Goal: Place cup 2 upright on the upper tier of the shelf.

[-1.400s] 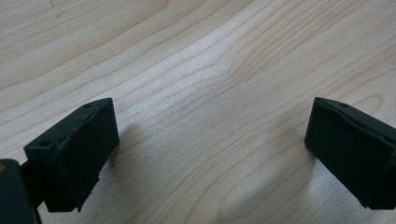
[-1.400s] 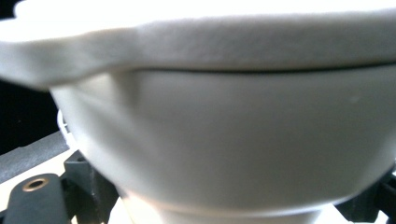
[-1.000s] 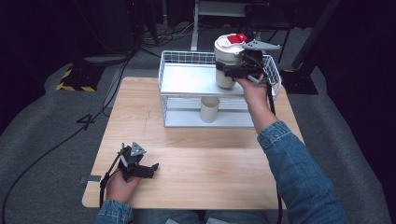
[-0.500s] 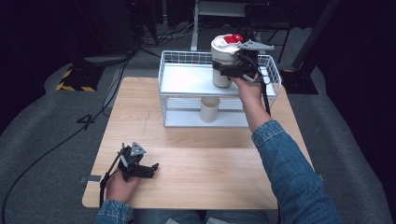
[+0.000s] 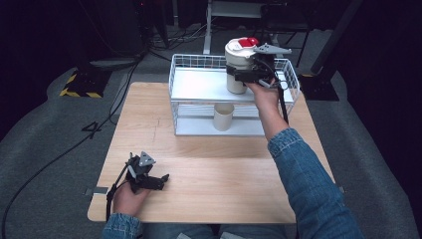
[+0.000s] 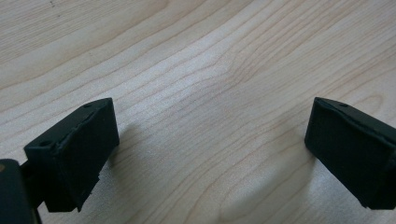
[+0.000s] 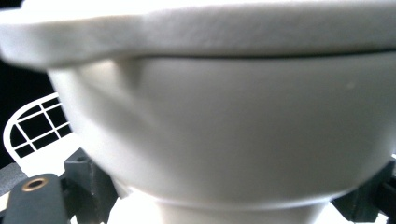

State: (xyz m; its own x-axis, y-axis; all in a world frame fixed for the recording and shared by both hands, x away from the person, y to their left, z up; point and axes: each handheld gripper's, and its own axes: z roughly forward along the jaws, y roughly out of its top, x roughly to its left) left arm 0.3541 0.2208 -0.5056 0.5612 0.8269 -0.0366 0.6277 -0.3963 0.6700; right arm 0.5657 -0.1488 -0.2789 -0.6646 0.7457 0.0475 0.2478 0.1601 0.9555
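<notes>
Two grippers, right gripper [image 5: 247, 75] clasping white container [image 5: 238, 69]

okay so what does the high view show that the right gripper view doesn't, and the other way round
High view alone: the wooden table, the left hand-held gripper open near its front edge, a cream cup on the lower shelf, and the container's red top. Right gripper view alone: a close look at the flared underside of the container's rim. Both share the white container, clamped by the right hand-held gripper, and the white wire rack.
</notes>
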